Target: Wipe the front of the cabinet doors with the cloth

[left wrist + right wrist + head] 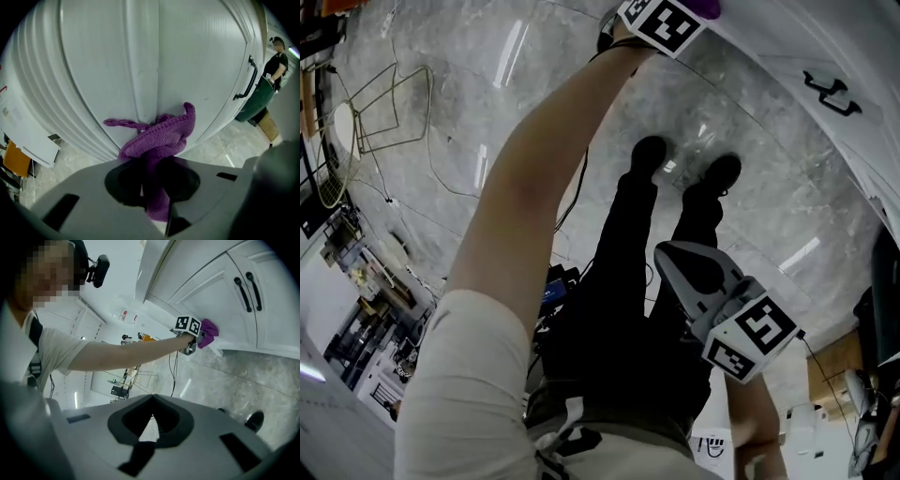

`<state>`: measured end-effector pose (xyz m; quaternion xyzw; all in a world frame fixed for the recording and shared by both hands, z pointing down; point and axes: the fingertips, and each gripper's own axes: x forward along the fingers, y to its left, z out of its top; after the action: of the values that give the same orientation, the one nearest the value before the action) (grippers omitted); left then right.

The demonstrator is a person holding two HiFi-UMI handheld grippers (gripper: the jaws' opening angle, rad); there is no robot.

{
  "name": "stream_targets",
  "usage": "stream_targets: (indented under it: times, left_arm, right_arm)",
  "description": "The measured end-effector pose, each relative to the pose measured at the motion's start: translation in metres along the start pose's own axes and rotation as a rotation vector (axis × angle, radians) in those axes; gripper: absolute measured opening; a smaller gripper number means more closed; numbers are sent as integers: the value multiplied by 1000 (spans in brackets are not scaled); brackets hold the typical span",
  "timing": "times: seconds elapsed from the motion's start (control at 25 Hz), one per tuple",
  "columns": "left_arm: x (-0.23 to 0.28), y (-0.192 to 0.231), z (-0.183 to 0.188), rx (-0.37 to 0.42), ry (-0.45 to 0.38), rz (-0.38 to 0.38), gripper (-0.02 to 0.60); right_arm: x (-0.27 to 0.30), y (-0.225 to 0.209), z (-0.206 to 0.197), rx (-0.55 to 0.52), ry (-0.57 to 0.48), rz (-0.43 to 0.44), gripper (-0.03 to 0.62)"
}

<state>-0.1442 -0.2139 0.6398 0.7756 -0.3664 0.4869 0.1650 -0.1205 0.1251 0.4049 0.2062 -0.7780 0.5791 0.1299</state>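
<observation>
A purple knitted cloth (159,138) is bunched in my left gripper (154,187), which is shut on it and presses it against the white cabinet door (103,61) near a vertical groove. In the right gripper view the same cloth (208,329) shows beside the left gripper's marker cube (188,326), at the lower edge of the cabinet doors (215,296) with black handles (243,294). In the head view my left arm reaches up to the left gripper (666,23). My right gripper (670,253) hangs low over the floor, shut and empty, away from the cabinet.
A black door handle (248,79) sits right of the cloth. Another person (275,54) stands far right. The marble floor (469,56) carries cables and a wire rack (384,103). Cluttered shelves (347,281) line the left. My shoes (649,153) stand near the cabinet base.
</observation>
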Motion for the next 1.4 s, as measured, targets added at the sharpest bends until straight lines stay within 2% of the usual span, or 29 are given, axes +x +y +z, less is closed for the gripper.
stream_targets:
  times: [0.08,0.16,0.24,0.68,1.0,1.12,1.2,1.28,1.4]
  left_arm:
    - [13,-6,-5,1,14,-27,78]
    - [33,-20,-8,-9,-6,-89,78]
    - [52,-29,-10,-15,-22,-119,78]
    - [122,-44,-53,19,41,-145,78]
    - [154,-44,-78,56,69,-120,78]
    - [136,-45,-80,54,69,-125,78]
    - [105,-47,-81,0,35,-156,78]
    - [60,-49,-71,-44,-39,-183,78]
    - [-21,-52,-38,-24,-179,-187,77]
  right_arm:
    - [5,-1,-5,10,-2,10,9]
    - [8,-7,-8,23,-14,20,9]
    - [12,-18,-10,46,-34,22,9]
    - [35,-58,-44,185,-97,-6,9]
    - [49,-72,-51,193,-113,-50,9]
    - [48,-67,-42,188,-125,-60,9]
    - [46,-57,-35,182,-136,-56,9]
    - [46,-47,-30,177,-141,-49,9]
    - [47,-34,-24,183,-136,-42,9]
